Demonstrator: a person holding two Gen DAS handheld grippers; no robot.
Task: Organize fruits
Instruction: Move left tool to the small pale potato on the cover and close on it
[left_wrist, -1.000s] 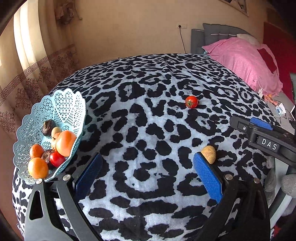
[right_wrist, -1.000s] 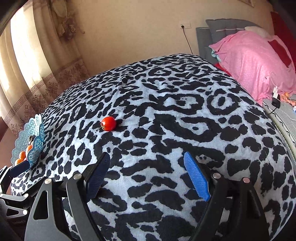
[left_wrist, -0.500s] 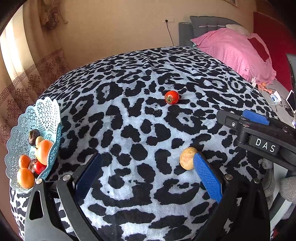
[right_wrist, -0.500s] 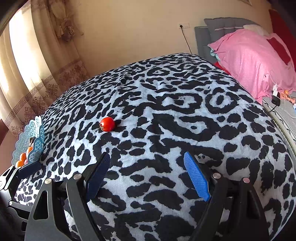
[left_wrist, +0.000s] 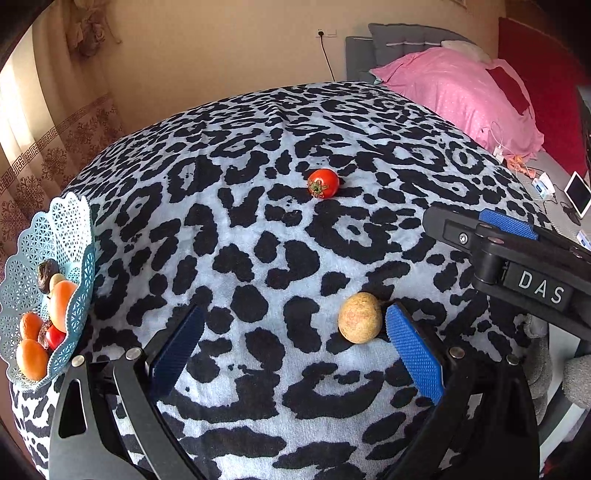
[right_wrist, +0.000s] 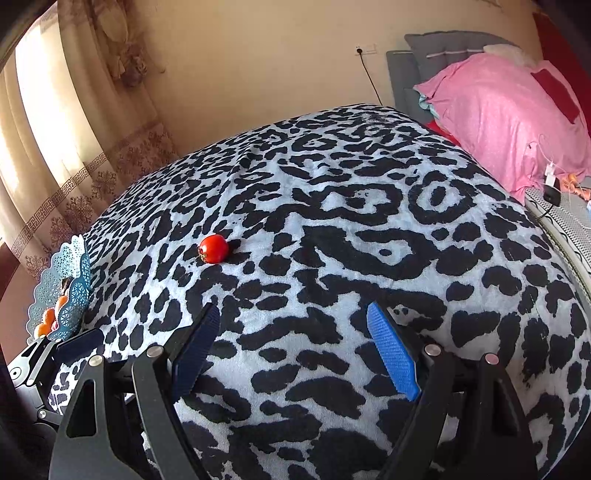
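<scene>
A tan round fruit (left_wrist: 359, 317) lies on the leopard-print cloth, just inside the right finger of my open left gripper (left_wrist: 295, 343). Farther back rests a red tomato (left_wrist: 323, 183), which the right wrist view shows as the tomato (right_wrist: 213, 249) ahead and to the left of my open right gripper (right_wrist: 295, 343), nothing between its pads. At the left edge stands a light blue lattice basket (left_wrist: 70, 236) holding several orange, red and dark fruits; the same basket (right_wrist: 70, 284) appears small at far left. The right gripper's body (left_wrist: 517, 266) crosses the right side of the left wrist view.
The cloth-covered table (left_wrist: 258, 229) drops away at the left and near edges. A bed with a pink pillow (left_wrist: 454, 92) lies to the right, with a phone and cables (left_wrist: 576, 192) on it. Curtains (right_wrist: 55, 147) hang at the left.
My left gripper has swung right and forward, so the tan fruit now sits close to its right finger and the basket has slid to the left edge. The right gripper barely moved.
</scene>
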